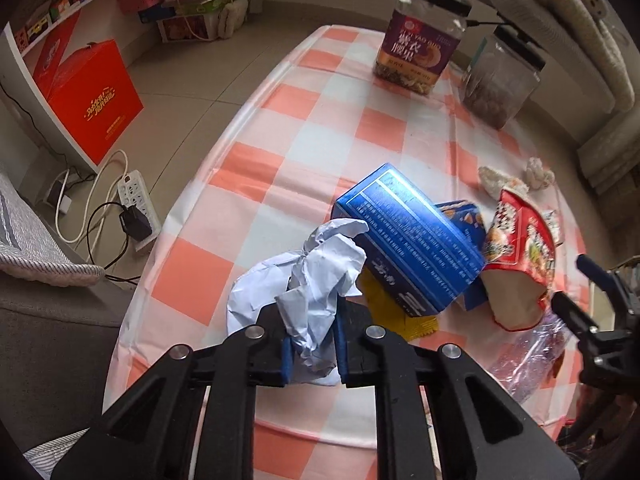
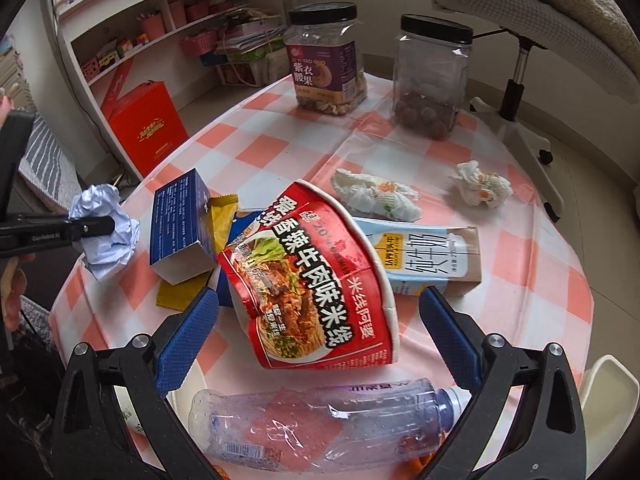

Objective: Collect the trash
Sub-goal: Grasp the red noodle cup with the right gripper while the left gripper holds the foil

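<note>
Paper (image 1: 308, 280), crumpled, sits pinched in the left gripper (image 1: 310, 346) low in frame; the right gripper (image 2: 320, 312) gapes wide, seemingly empty, around the red noodle bowl (image 2: 316, 280).

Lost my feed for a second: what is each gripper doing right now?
Left gripper: shut on the crumpled paper.
Right gripper: open, holding nothing, either side of the noodle cup.

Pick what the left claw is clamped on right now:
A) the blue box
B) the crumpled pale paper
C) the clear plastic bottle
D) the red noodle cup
B: the left claw has its blue pads pressed into the crumpled pale paper, while the blue box lies free beside it.
</note>
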### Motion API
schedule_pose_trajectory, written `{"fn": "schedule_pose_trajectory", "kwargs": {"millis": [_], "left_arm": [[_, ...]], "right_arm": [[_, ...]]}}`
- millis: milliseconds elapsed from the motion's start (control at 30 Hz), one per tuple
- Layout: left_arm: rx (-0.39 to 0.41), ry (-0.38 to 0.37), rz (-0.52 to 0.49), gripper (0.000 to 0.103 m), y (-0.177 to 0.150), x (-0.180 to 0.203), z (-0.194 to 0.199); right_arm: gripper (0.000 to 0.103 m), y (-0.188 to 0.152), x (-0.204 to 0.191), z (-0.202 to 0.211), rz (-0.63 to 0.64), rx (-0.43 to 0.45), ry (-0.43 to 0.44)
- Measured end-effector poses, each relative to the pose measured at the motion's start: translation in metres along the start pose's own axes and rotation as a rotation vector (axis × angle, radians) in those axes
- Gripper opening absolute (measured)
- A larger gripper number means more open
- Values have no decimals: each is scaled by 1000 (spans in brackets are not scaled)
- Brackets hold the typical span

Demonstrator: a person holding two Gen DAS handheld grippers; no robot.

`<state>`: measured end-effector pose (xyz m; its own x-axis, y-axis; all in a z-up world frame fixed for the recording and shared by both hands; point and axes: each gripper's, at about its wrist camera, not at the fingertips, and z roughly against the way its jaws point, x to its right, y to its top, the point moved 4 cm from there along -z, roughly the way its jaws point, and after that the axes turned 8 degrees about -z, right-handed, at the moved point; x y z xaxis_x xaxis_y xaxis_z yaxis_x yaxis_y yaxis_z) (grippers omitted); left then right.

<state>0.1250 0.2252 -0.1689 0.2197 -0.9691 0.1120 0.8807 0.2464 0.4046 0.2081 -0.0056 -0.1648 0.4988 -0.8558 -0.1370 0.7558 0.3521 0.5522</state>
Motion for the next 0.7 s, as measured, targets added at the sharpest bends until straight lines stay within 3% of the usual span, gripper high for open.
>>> {"fn": "schedule_pose_trajectory", "kwargs": {"millis": [200, 333, 400, 700], "left_arm": [[89, -61, -28, 16, 11, 11, 26], [98, -78, -32, 16, 13, 13, 27], [98, -81, -24, 16, 12, 12, 26], [152, -119, 20, 16, 20, 12, 36]], "right_arm": [[96, 5, -4, -27, 25, -53, 7], [96, 8, 5, -34, -45, -67, 46], [90, 9, 8, -35, -71, -61, 54], [88, 25, 20, -6, -173, 34, 67]]}}
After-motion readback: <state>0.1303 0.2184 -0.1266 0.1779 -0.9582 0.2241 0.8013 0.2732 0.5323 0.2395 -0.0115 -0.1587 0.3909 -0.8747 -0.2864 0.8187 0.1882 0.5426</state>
